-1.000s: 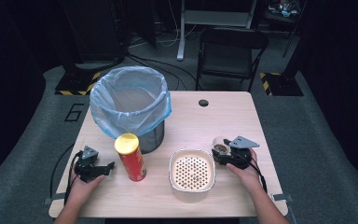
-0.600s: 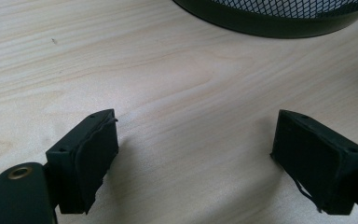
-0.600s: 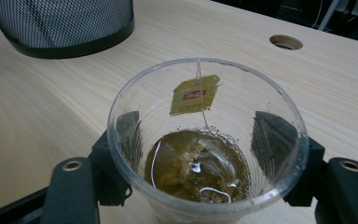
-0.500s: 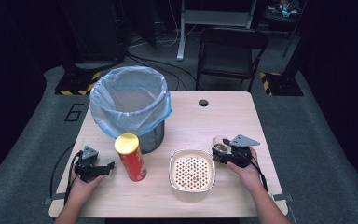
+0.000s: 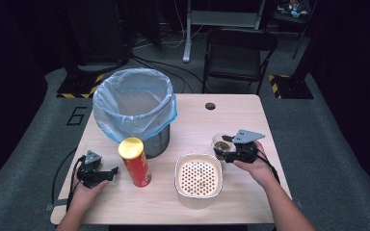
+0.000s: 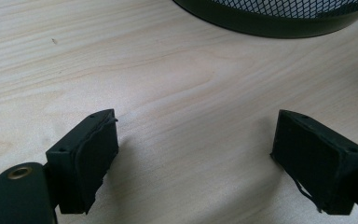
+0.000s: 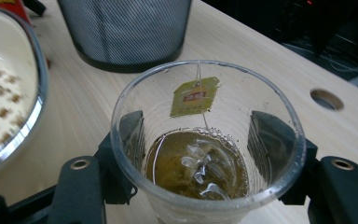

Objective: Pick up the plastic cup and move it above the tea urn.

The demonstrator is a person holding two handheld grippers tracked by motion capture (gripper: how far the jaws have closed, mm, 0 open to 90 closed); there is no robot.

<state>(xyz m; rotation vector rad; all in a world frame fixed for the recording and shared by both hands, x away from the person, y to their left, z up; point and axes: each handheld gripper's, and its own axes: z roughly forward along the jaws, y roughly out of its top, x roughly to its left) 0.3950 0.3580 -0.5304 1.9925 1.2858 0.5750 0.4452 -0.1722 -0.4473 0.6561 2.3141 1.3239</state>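
1. The right gripper point(image 5: 223, 150) has its jaws clamped on a clear plastic cup point(image 7: 207, 140), one pad on each side of the cup wall; the jaws have just been closing, with the cup between them.
2. The cup stands upright with its mouth open. It holds a used tea bag point(image 7: 196, 163) in a little brown liquid, and the bag's yellow paper tag point(image 7: 194, 96) clings to the inner wall on its string.
3. In the high view the cup point(image 5: 220, 143) is on the right half of the wooden table point(image 5: 231, 120), just beyond the far right corner of a white colander bowl point(image 5: 198, 175) — near it but apart.
4. The left gripper point(image 5: 107, 174) rests low over the table near its left front corner, jaws spread wide with bare wood between them; its fingertips point towards a red crisp tube point(image 5: 135, 161) with a yellow lid, which stands upright just beside them.
5. A mesh waste bin point(image 5: 135, 108) lined with a pale blue bag stands behind the tube, its mouth open upward.
6. Open room: the far right stretch of the table, between the bin and the right edge, is bare apart from a round cable hole point(image 5: 210, 106) — the front edge before the bowl is bare too.
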